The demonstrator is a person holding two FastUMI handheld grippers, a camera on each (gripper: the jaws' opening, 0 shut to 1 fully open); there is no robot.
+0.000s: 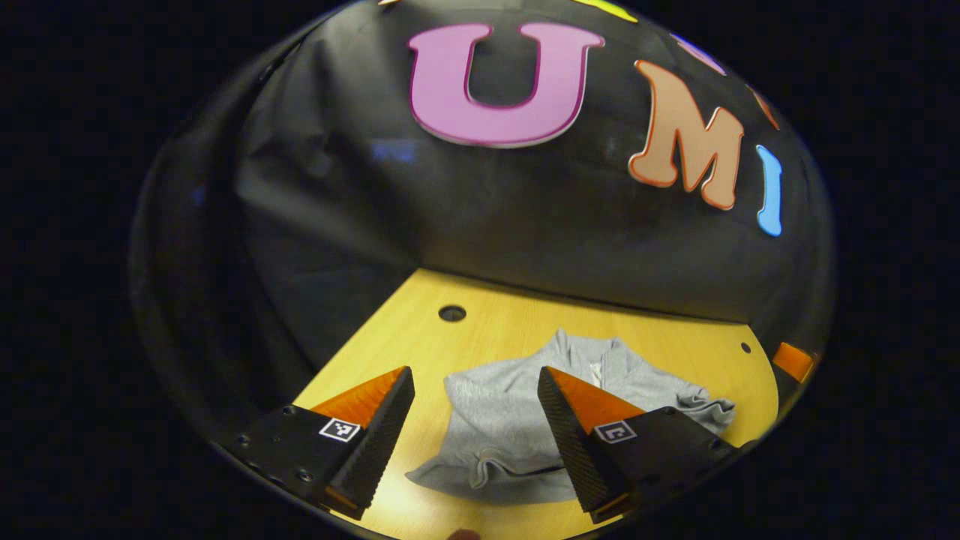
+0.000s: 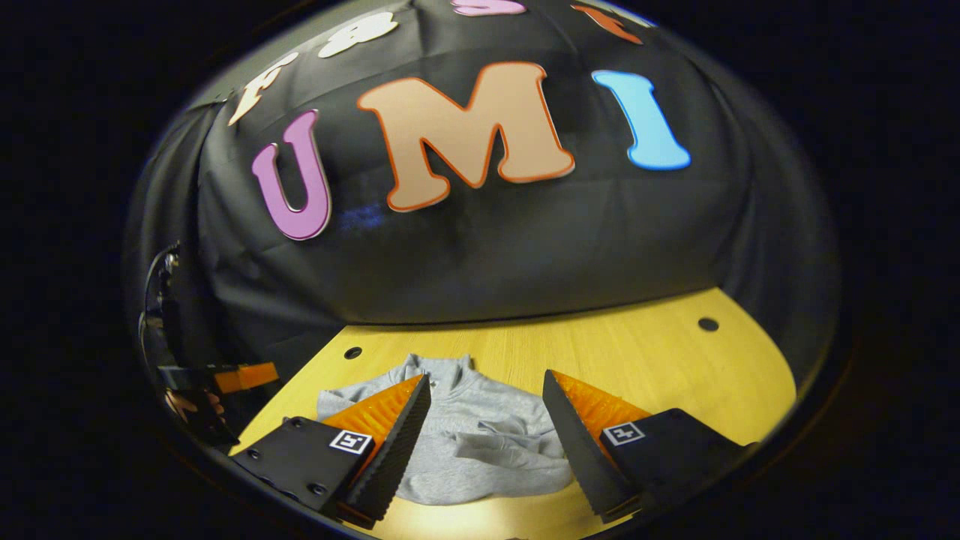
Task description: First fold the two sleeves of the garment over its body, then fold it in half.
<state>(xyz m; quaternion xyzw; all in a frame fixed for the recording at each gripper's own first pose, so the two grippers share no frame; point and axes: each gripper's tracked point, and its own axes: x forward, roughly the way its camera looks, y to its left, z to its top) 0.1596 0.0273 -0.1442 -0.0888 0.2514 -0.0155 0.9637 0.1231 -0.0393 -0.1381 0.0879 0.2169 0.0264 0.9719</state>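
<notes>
Grey garment [image 1: 517,420] rumpled, sleeves drawn in over body, collar toward table's [image 1: 660,337] far edge; no readable label. Left gripper [image 1: 476,420] and right gripper [image 2: 487,424] spread, empty, above it

In the right gripper view, the right gripper [image 2: 486,386] hangs with its jaws spread wide above a grey garment [image 2: 480,442] lying bunched on the wooden table [image 2: 660,360]. The left gripper [image 2: 225,379] sits at the far left edge, its state unclear in the shadow.
</notes>
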